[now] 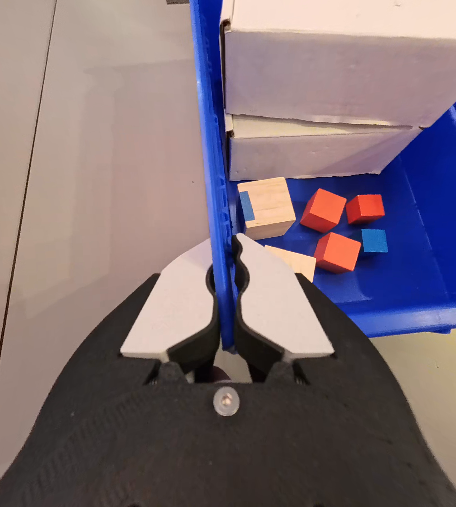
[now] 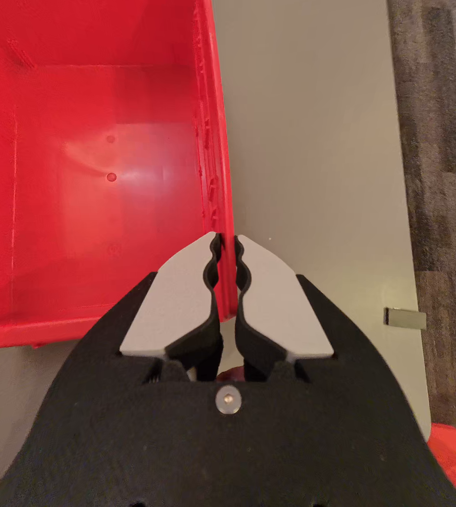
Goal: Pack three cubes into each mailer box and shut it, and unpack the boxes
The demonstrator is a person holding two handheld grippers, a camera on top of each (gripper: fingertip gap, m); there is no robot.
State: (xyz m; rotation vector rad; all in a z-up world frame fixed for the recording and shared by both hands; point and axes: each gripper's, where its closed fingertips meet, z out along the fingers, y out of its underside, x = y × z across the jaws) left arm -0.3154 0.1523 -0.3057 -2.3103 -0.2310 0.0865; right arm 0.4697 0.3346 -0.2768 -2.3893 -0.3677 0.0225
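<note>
My left gripper (image 1: 224, 241) is shut on the left wall of a blue bin (image 1: 215, 192). Two closed white mailer boxes (image 1: 331, 79) are stacked in the bin's far part. In front of them on the bin floor lie a large wooden cube with blue tape (image 1: 266, 207), three red cubes (image 1: 322, 210), a blue cube (image 1: 374, 241) and another wooden cube (image 1: 300, 264), partly hidden by my finger. My right gripper (image 2: 227, 237) is shut on the right wall of an empty red bin (image 2: 215, 164).
Both bins stand on a pale grey table (image 1: 111, 164). In the right wrist view the table edge runs down the right, with dark carpet (image 2: 446, 164) beyond, a small grey block (image 2: 405, 318) at the edge, and a red object (image 2: 451, 450) at the lower right. About 80 centimetres separates my left fingertips from my right.
</note>
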